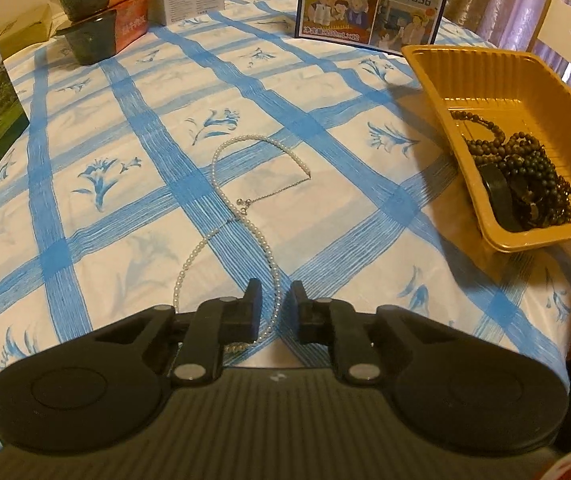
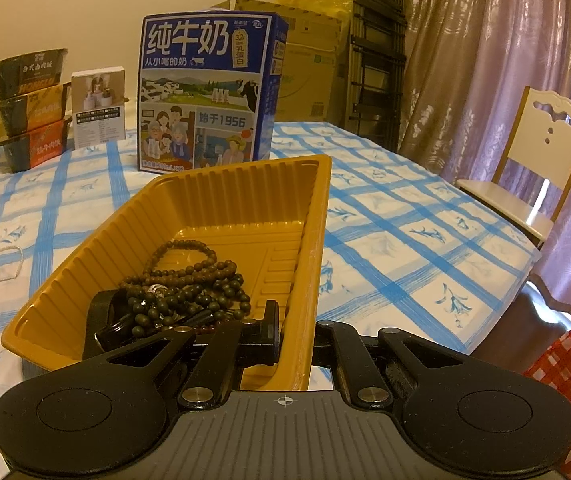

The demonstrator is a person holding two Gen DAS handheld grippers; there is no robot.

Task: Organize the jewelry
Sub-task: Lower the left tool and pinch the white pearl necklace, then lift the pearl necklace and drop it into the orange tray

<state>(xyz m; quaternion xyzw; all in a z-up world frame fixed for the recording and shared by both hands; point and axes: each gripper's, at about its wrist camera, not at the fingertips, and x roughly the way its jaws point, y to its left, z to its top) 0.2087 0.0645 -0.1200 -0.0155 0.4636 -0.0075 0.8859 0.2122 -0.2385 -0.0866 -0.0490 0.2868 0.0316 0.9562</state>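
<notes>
While the pearl necklace lies on the tablecloth, both grippers are low over the table.

Left gripper: the left gripper (image 1: 277, 300) points down at the cloth with a narrow gap between its fingers; one strand of the pearl necklace (image 1: 241, 216) runs through that gap, and the pads do not visibly press on it.

Pearl necklace: it sprawls in two loose loops on the blue-checked tablecloth (image 1: 133, 148), its clasp and thin chain near the middle, its near end passing under the left gripper's fingers. It sits well apart from the tray, to the tray's left.

Right gripper: the right gripper (image 2: 295, 330) is closed on the near side wall of the yellow tray (image 2: 85, 256); one finger (image 2: 271, 328) stands inside the tray, the other is hidden behind the wall on the outside.

Yellow tray: ribbed plastic, resting on the tablecloth, holding a heap of dark bead strands (image 2: 189, 284) and a black band (image 2: 103, 320) in its near end. Its far end is bare.

Background: a blue milk carton box (image 2: 205, 96) stands behind the tray, a small white box (image 2: 97, 108) and a stack of dark food bowls (image 2: 29, 108) to its left, and a white chair (image 2: 537, 148) beside the curtain (image 2: 485, 60).
</notes>
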